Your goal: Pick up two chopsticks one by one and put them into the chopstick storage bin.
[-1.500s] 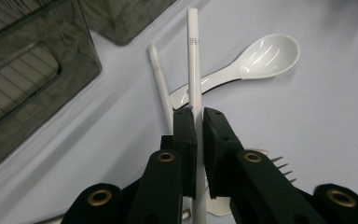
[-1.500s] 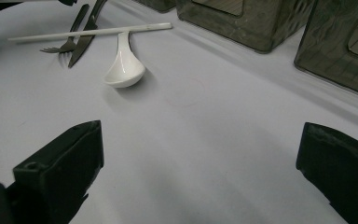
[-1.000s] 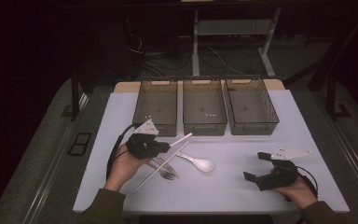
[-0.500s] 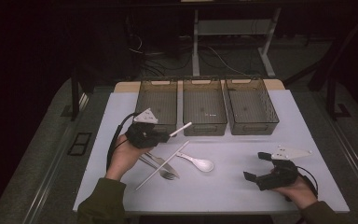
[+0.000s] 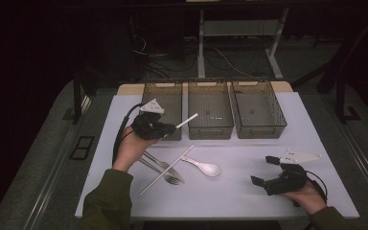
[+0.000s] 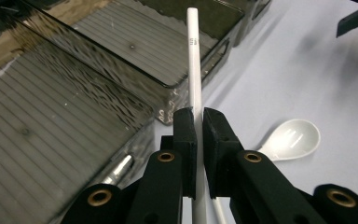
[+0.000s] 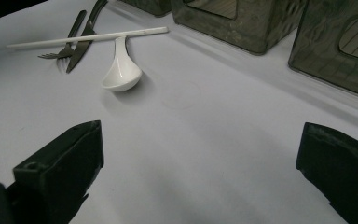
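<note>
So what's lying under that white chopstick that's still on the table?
The white chopstick lies across a fork and a knife, with the white spoon handle at its upper end. Whether that handle passes beneath it can't be told.

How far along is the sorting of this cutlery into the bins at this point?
Done: nothing; the three bins look empty. In hand: the left gripper is shut on one white chopstick, lifted by the left bin. Left: the second chopstick, fork, knife and white spoon lie on the table. The right gripper rests open.
</note>
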The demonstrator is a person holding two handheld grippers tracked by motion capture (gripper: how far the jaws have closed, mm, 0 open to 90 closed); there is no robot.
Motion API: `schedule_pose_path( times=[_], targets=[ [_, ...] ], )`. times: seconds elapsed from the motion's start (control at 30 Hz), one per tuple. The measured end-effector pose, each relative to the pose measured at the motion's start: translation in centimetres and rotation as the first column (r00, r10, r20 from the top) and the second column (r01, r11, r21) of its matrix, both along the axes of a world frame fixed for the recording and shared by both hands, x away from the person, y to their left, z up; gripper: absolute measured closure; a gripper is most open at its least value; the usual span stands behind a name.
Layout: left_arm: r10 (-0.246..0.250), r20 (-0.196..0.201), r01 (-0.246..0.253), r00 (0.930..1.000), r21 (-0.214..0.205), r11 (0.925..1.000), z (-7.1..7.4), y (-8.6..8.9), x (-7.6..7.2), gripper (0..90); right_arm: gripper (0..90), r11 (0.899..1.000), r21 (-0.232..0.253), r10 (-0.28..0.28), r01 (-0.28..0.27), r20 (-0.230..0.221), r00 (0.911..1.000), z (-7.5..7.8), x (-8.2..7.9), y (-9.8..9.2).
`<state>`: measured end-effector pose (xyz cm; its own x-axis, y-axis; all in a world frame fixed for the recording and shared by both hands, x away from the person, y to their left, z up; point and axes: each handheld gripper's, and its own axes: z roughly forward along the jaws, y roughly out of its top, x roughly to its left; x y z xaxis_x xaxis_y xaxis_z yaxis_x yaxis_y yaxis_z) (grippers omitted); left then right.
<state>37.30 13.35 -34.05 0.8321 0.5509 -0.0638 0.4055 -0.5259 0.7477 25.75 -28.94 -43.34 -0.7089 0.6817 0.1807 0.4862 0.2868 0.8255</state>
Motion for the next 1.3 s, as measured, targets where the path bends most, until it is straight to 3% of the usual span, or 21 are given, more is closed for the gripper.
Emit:
schedule_pose_path(
  times=[0.43, 0.7, 0.73, 0.83, 1.1, 1.17, 1.3],
  targets=[
    [0.049, 0.020, -0.049, 0.9986, -0.012, 0.9987, 1.6, 0.2, 3.2, 83.3, 0.8, 1.000, 0.010, -0.009, 0.009, 0.002, 1.0000, 0.1, 0.0, -0.2],
    [0.060, 0.050, -0.060, 0.9969, -0.001, 0.9982, 2.9, 0.2, 5.4, 83.3, 0.8, 1.000, 0.013, -0.007, 0.007, 0.003, 1.0000, 0.0, 0.0, -0.3],
    [0.073, 0.052, -0.072, 0.9960, -0.019, 0.9972, 3.0, 0.1, 5.7, 83.2, 0.8, 1.000, 0.015, -0.006, 0.006, 0.005, 1.0000, 0.1, 0.0, -0.3],
    [0.074, 0.063, -0.074, 0.9952, -0.015, 0.9972, 3.2, -0.1, 6.7, 83.2, 0.8, 1.000, 0.015, -0.006, 0.005, 0.006, 1.0000, 0.1, 0.0, -0.3],
    [0.118, 0.075, -0.115, 0.9901, -0.045, 0.9924, 2.6, -0.1, 9.4, 83.2, 0.8, 1.000, 0.019, -0.004, 0.004, 0.001, 1.0000, 0.1, 0.0, -0.3],
    [0.131, 0.079, -0.129, 0.9882, -0.034, 0.9911, 2.2, 0.1, 10.1, 83.2, 0.8, 1.000, 0.021, -0.002, 0.002, 0.001, 1.0000, 0.1, 0.0, -0.3],
    [0.180, 0.063, -0.177, 0.9817, -0.047, 0.9831, 1.1, 0.7, 11.3, 83.2, 0.8, 1.000, 0.024, -0.002, 0.002, 0.000, 1.0000, 0.1, 0.0, -0.4]
  ],
)
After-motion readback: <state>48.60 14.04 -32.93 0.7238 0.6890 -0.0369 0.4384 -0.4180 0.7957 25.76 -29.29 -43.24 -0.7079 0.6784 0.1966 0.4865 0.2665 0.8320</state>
